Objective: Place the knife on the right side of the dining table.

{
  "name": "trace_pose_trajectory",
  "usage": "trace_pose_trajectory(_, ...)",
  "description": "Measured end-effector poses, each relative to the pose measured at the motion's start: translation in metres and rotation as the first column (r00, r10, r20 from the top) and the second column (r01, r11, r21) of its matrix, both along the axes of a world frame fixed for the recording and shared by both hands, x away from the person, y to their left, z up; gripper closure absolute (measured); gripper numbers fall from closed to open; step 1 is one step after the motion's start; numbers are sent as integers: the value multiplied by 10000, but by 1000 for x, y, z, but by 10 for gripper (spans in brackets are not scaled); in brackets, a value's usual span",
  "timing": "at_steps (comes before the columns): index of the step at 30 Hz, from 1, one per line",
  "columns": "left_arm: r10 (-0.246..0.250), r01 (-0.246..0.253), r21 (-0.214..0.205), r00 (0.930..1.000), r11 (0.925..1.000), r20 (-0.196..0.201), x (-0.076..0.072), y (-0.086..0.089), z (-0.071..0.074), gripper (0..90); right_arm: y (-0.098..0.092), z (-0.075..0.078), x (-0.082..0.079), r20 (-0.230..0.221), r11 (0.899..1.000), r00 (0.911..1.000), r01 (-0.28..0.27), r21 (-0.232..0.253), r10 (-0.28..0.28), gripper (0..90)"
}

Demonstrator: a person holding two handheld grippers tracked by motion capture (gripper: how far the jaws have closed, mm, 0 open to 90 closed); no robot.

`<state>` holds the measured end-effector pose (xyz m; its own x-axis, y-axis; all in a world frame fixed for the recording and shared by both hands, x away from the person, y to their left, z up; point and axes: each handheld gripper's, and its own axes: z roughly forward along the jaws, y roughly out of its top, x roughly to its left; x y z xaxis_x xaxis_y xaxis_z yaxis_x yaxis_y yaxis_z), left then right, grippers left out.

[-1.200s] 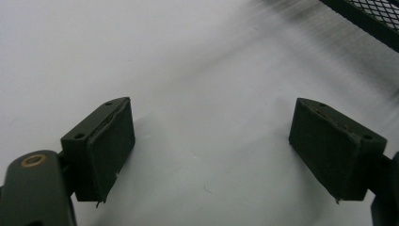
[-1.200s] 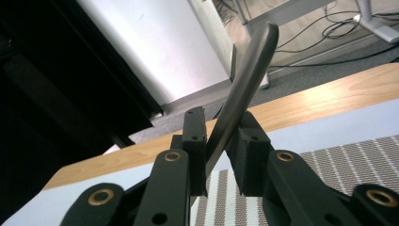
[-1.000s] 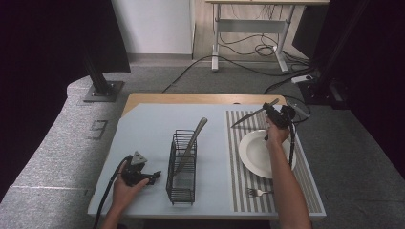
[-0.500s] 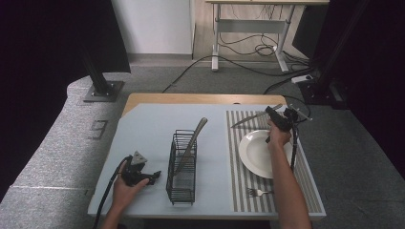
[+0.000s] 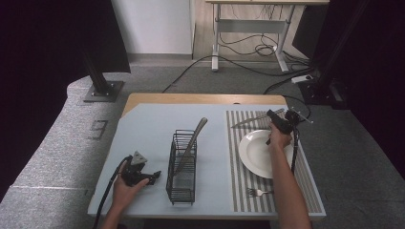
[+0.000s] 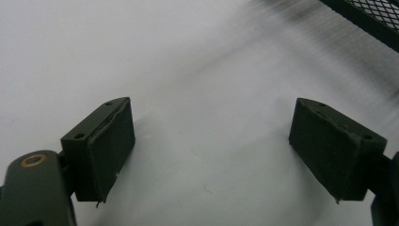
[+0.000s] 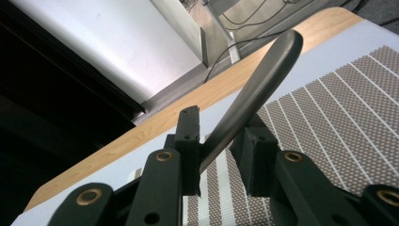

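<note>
My right gripper (image 5: pixel 274 119) hovers over the far end of the striped placemat (image 5: pixel 239 181), just beyond the white plate (image 5: pixel 260 152). Its jaws are shut on a grey table knife (image 7: pixel 249 94) and have eased slightly apart, with the knife still between the pads. The knife (image 5: pixel 248 121) sticks out to the left, low over the mat. My left gripper (image 5: pixel 154 176) rests on the light blue tabletop at the near left, jaws open with nothing between them (image 6: pixel 211 150). It sits beside the black wire basket (image 5: pixel 184 186).
A grey utensil (image 5: pixel 193 143) leans in the wire basket. A fork (image 5: pixel 258 192) lies on the placemat's near end. The table's wooden far edge (image 5: pixel 200 98) lies behind. Cables trail from both grippers.
The right gripper has sunk a little toward the placemat and the knife now lies flatter. The left gripper has stayed put.
</note>
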<state>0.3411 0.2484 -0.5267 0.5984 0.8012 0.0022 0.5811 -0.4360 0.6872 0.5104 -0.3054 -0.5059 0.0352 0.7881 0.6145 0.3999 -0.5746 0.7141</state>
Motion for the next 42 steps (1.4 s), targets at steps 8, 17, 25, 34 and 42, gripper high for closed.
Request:
trace_pose_trajectory(8,0,0,6,10000,10000,6,0,0,0,140,0,-2,0,-225,9995,9996,158,-255,-164,702)
trace_pose_trajectory(17,3,-3,2,10000,10000,4,0,0,0,140,-2,-4,1,-520,9994,9983,270,-220,-282,691)
trace_pose_trajectory(25,2,-2,-1,10000,10000,2,0,0,0,141,-3,-6,1,-772,9993,9963,359,-81,-364,684)
trace_pose_trajectory(34,2,-2,6,10000,10000,6,0,0,0,141,-5,-5,1,-1046,9985,9933,463,-288,-491,669)
trace_pose_trajectory(42,3,-3,2,10000,10000,2,0,0,0,140,-7,-3,0,-1369,9977,9890,503,-447,-560,653)
